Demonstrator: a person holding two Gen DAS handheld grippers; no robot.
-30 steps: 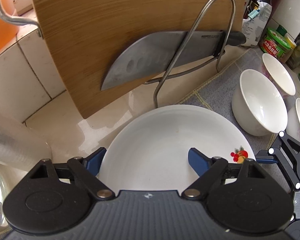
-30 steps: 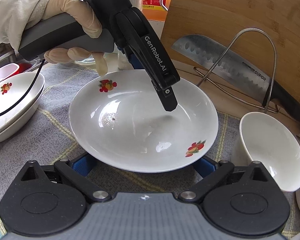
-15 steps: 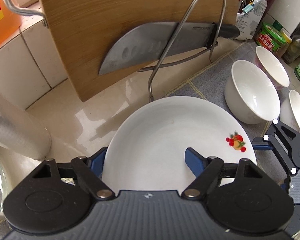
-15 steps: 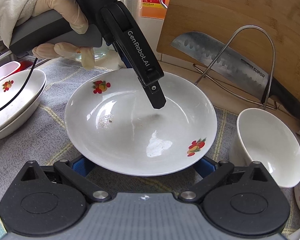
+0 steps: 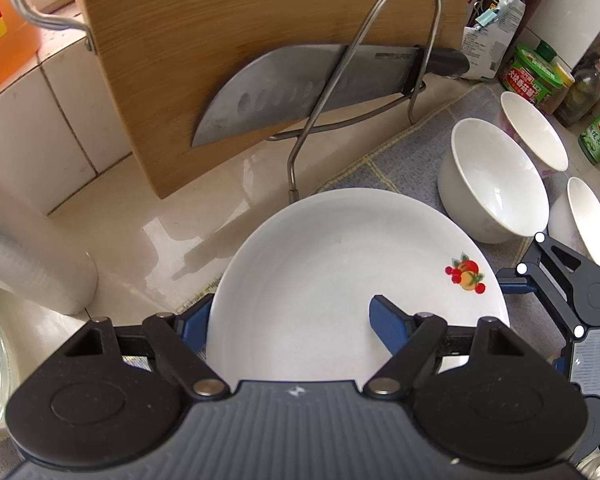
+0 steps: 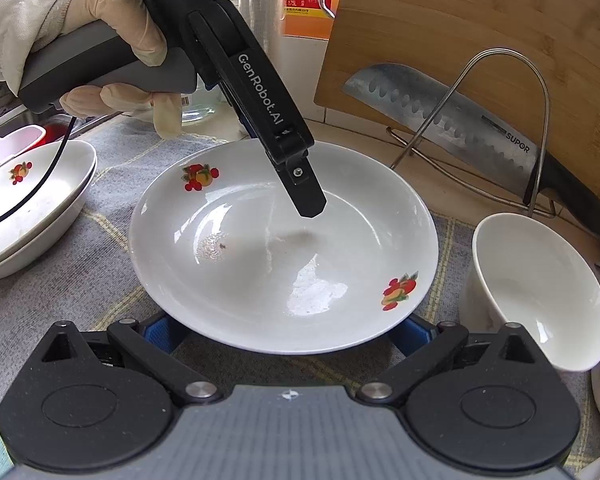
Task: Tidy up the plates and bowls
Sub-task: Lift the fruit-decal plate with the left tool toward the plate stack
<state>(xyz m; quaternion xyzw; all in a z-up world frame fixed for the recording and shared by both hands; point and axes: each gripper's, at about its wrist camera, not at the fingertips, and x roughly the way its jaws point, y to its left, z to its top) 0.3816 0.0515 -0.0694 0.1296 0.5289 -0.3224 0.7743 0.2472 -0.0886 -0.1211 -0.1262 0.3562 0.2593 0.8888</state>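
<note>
Kitchen surface, grey checked cloth over pale stone; bamboo board and cleaver racked behind.

Item: white shallow plate with fruit decals, directly ahead of both tools.

Your left hand-held gripper straddles its near-left rim, one finger inside the bowl, the other outside; jaws have just been closing and appear clamped on the rim.

Your right hand-held gripper is spread wide, fingertips hidden under the plate's edge; contact unclear.

Left is nearer.
</note>
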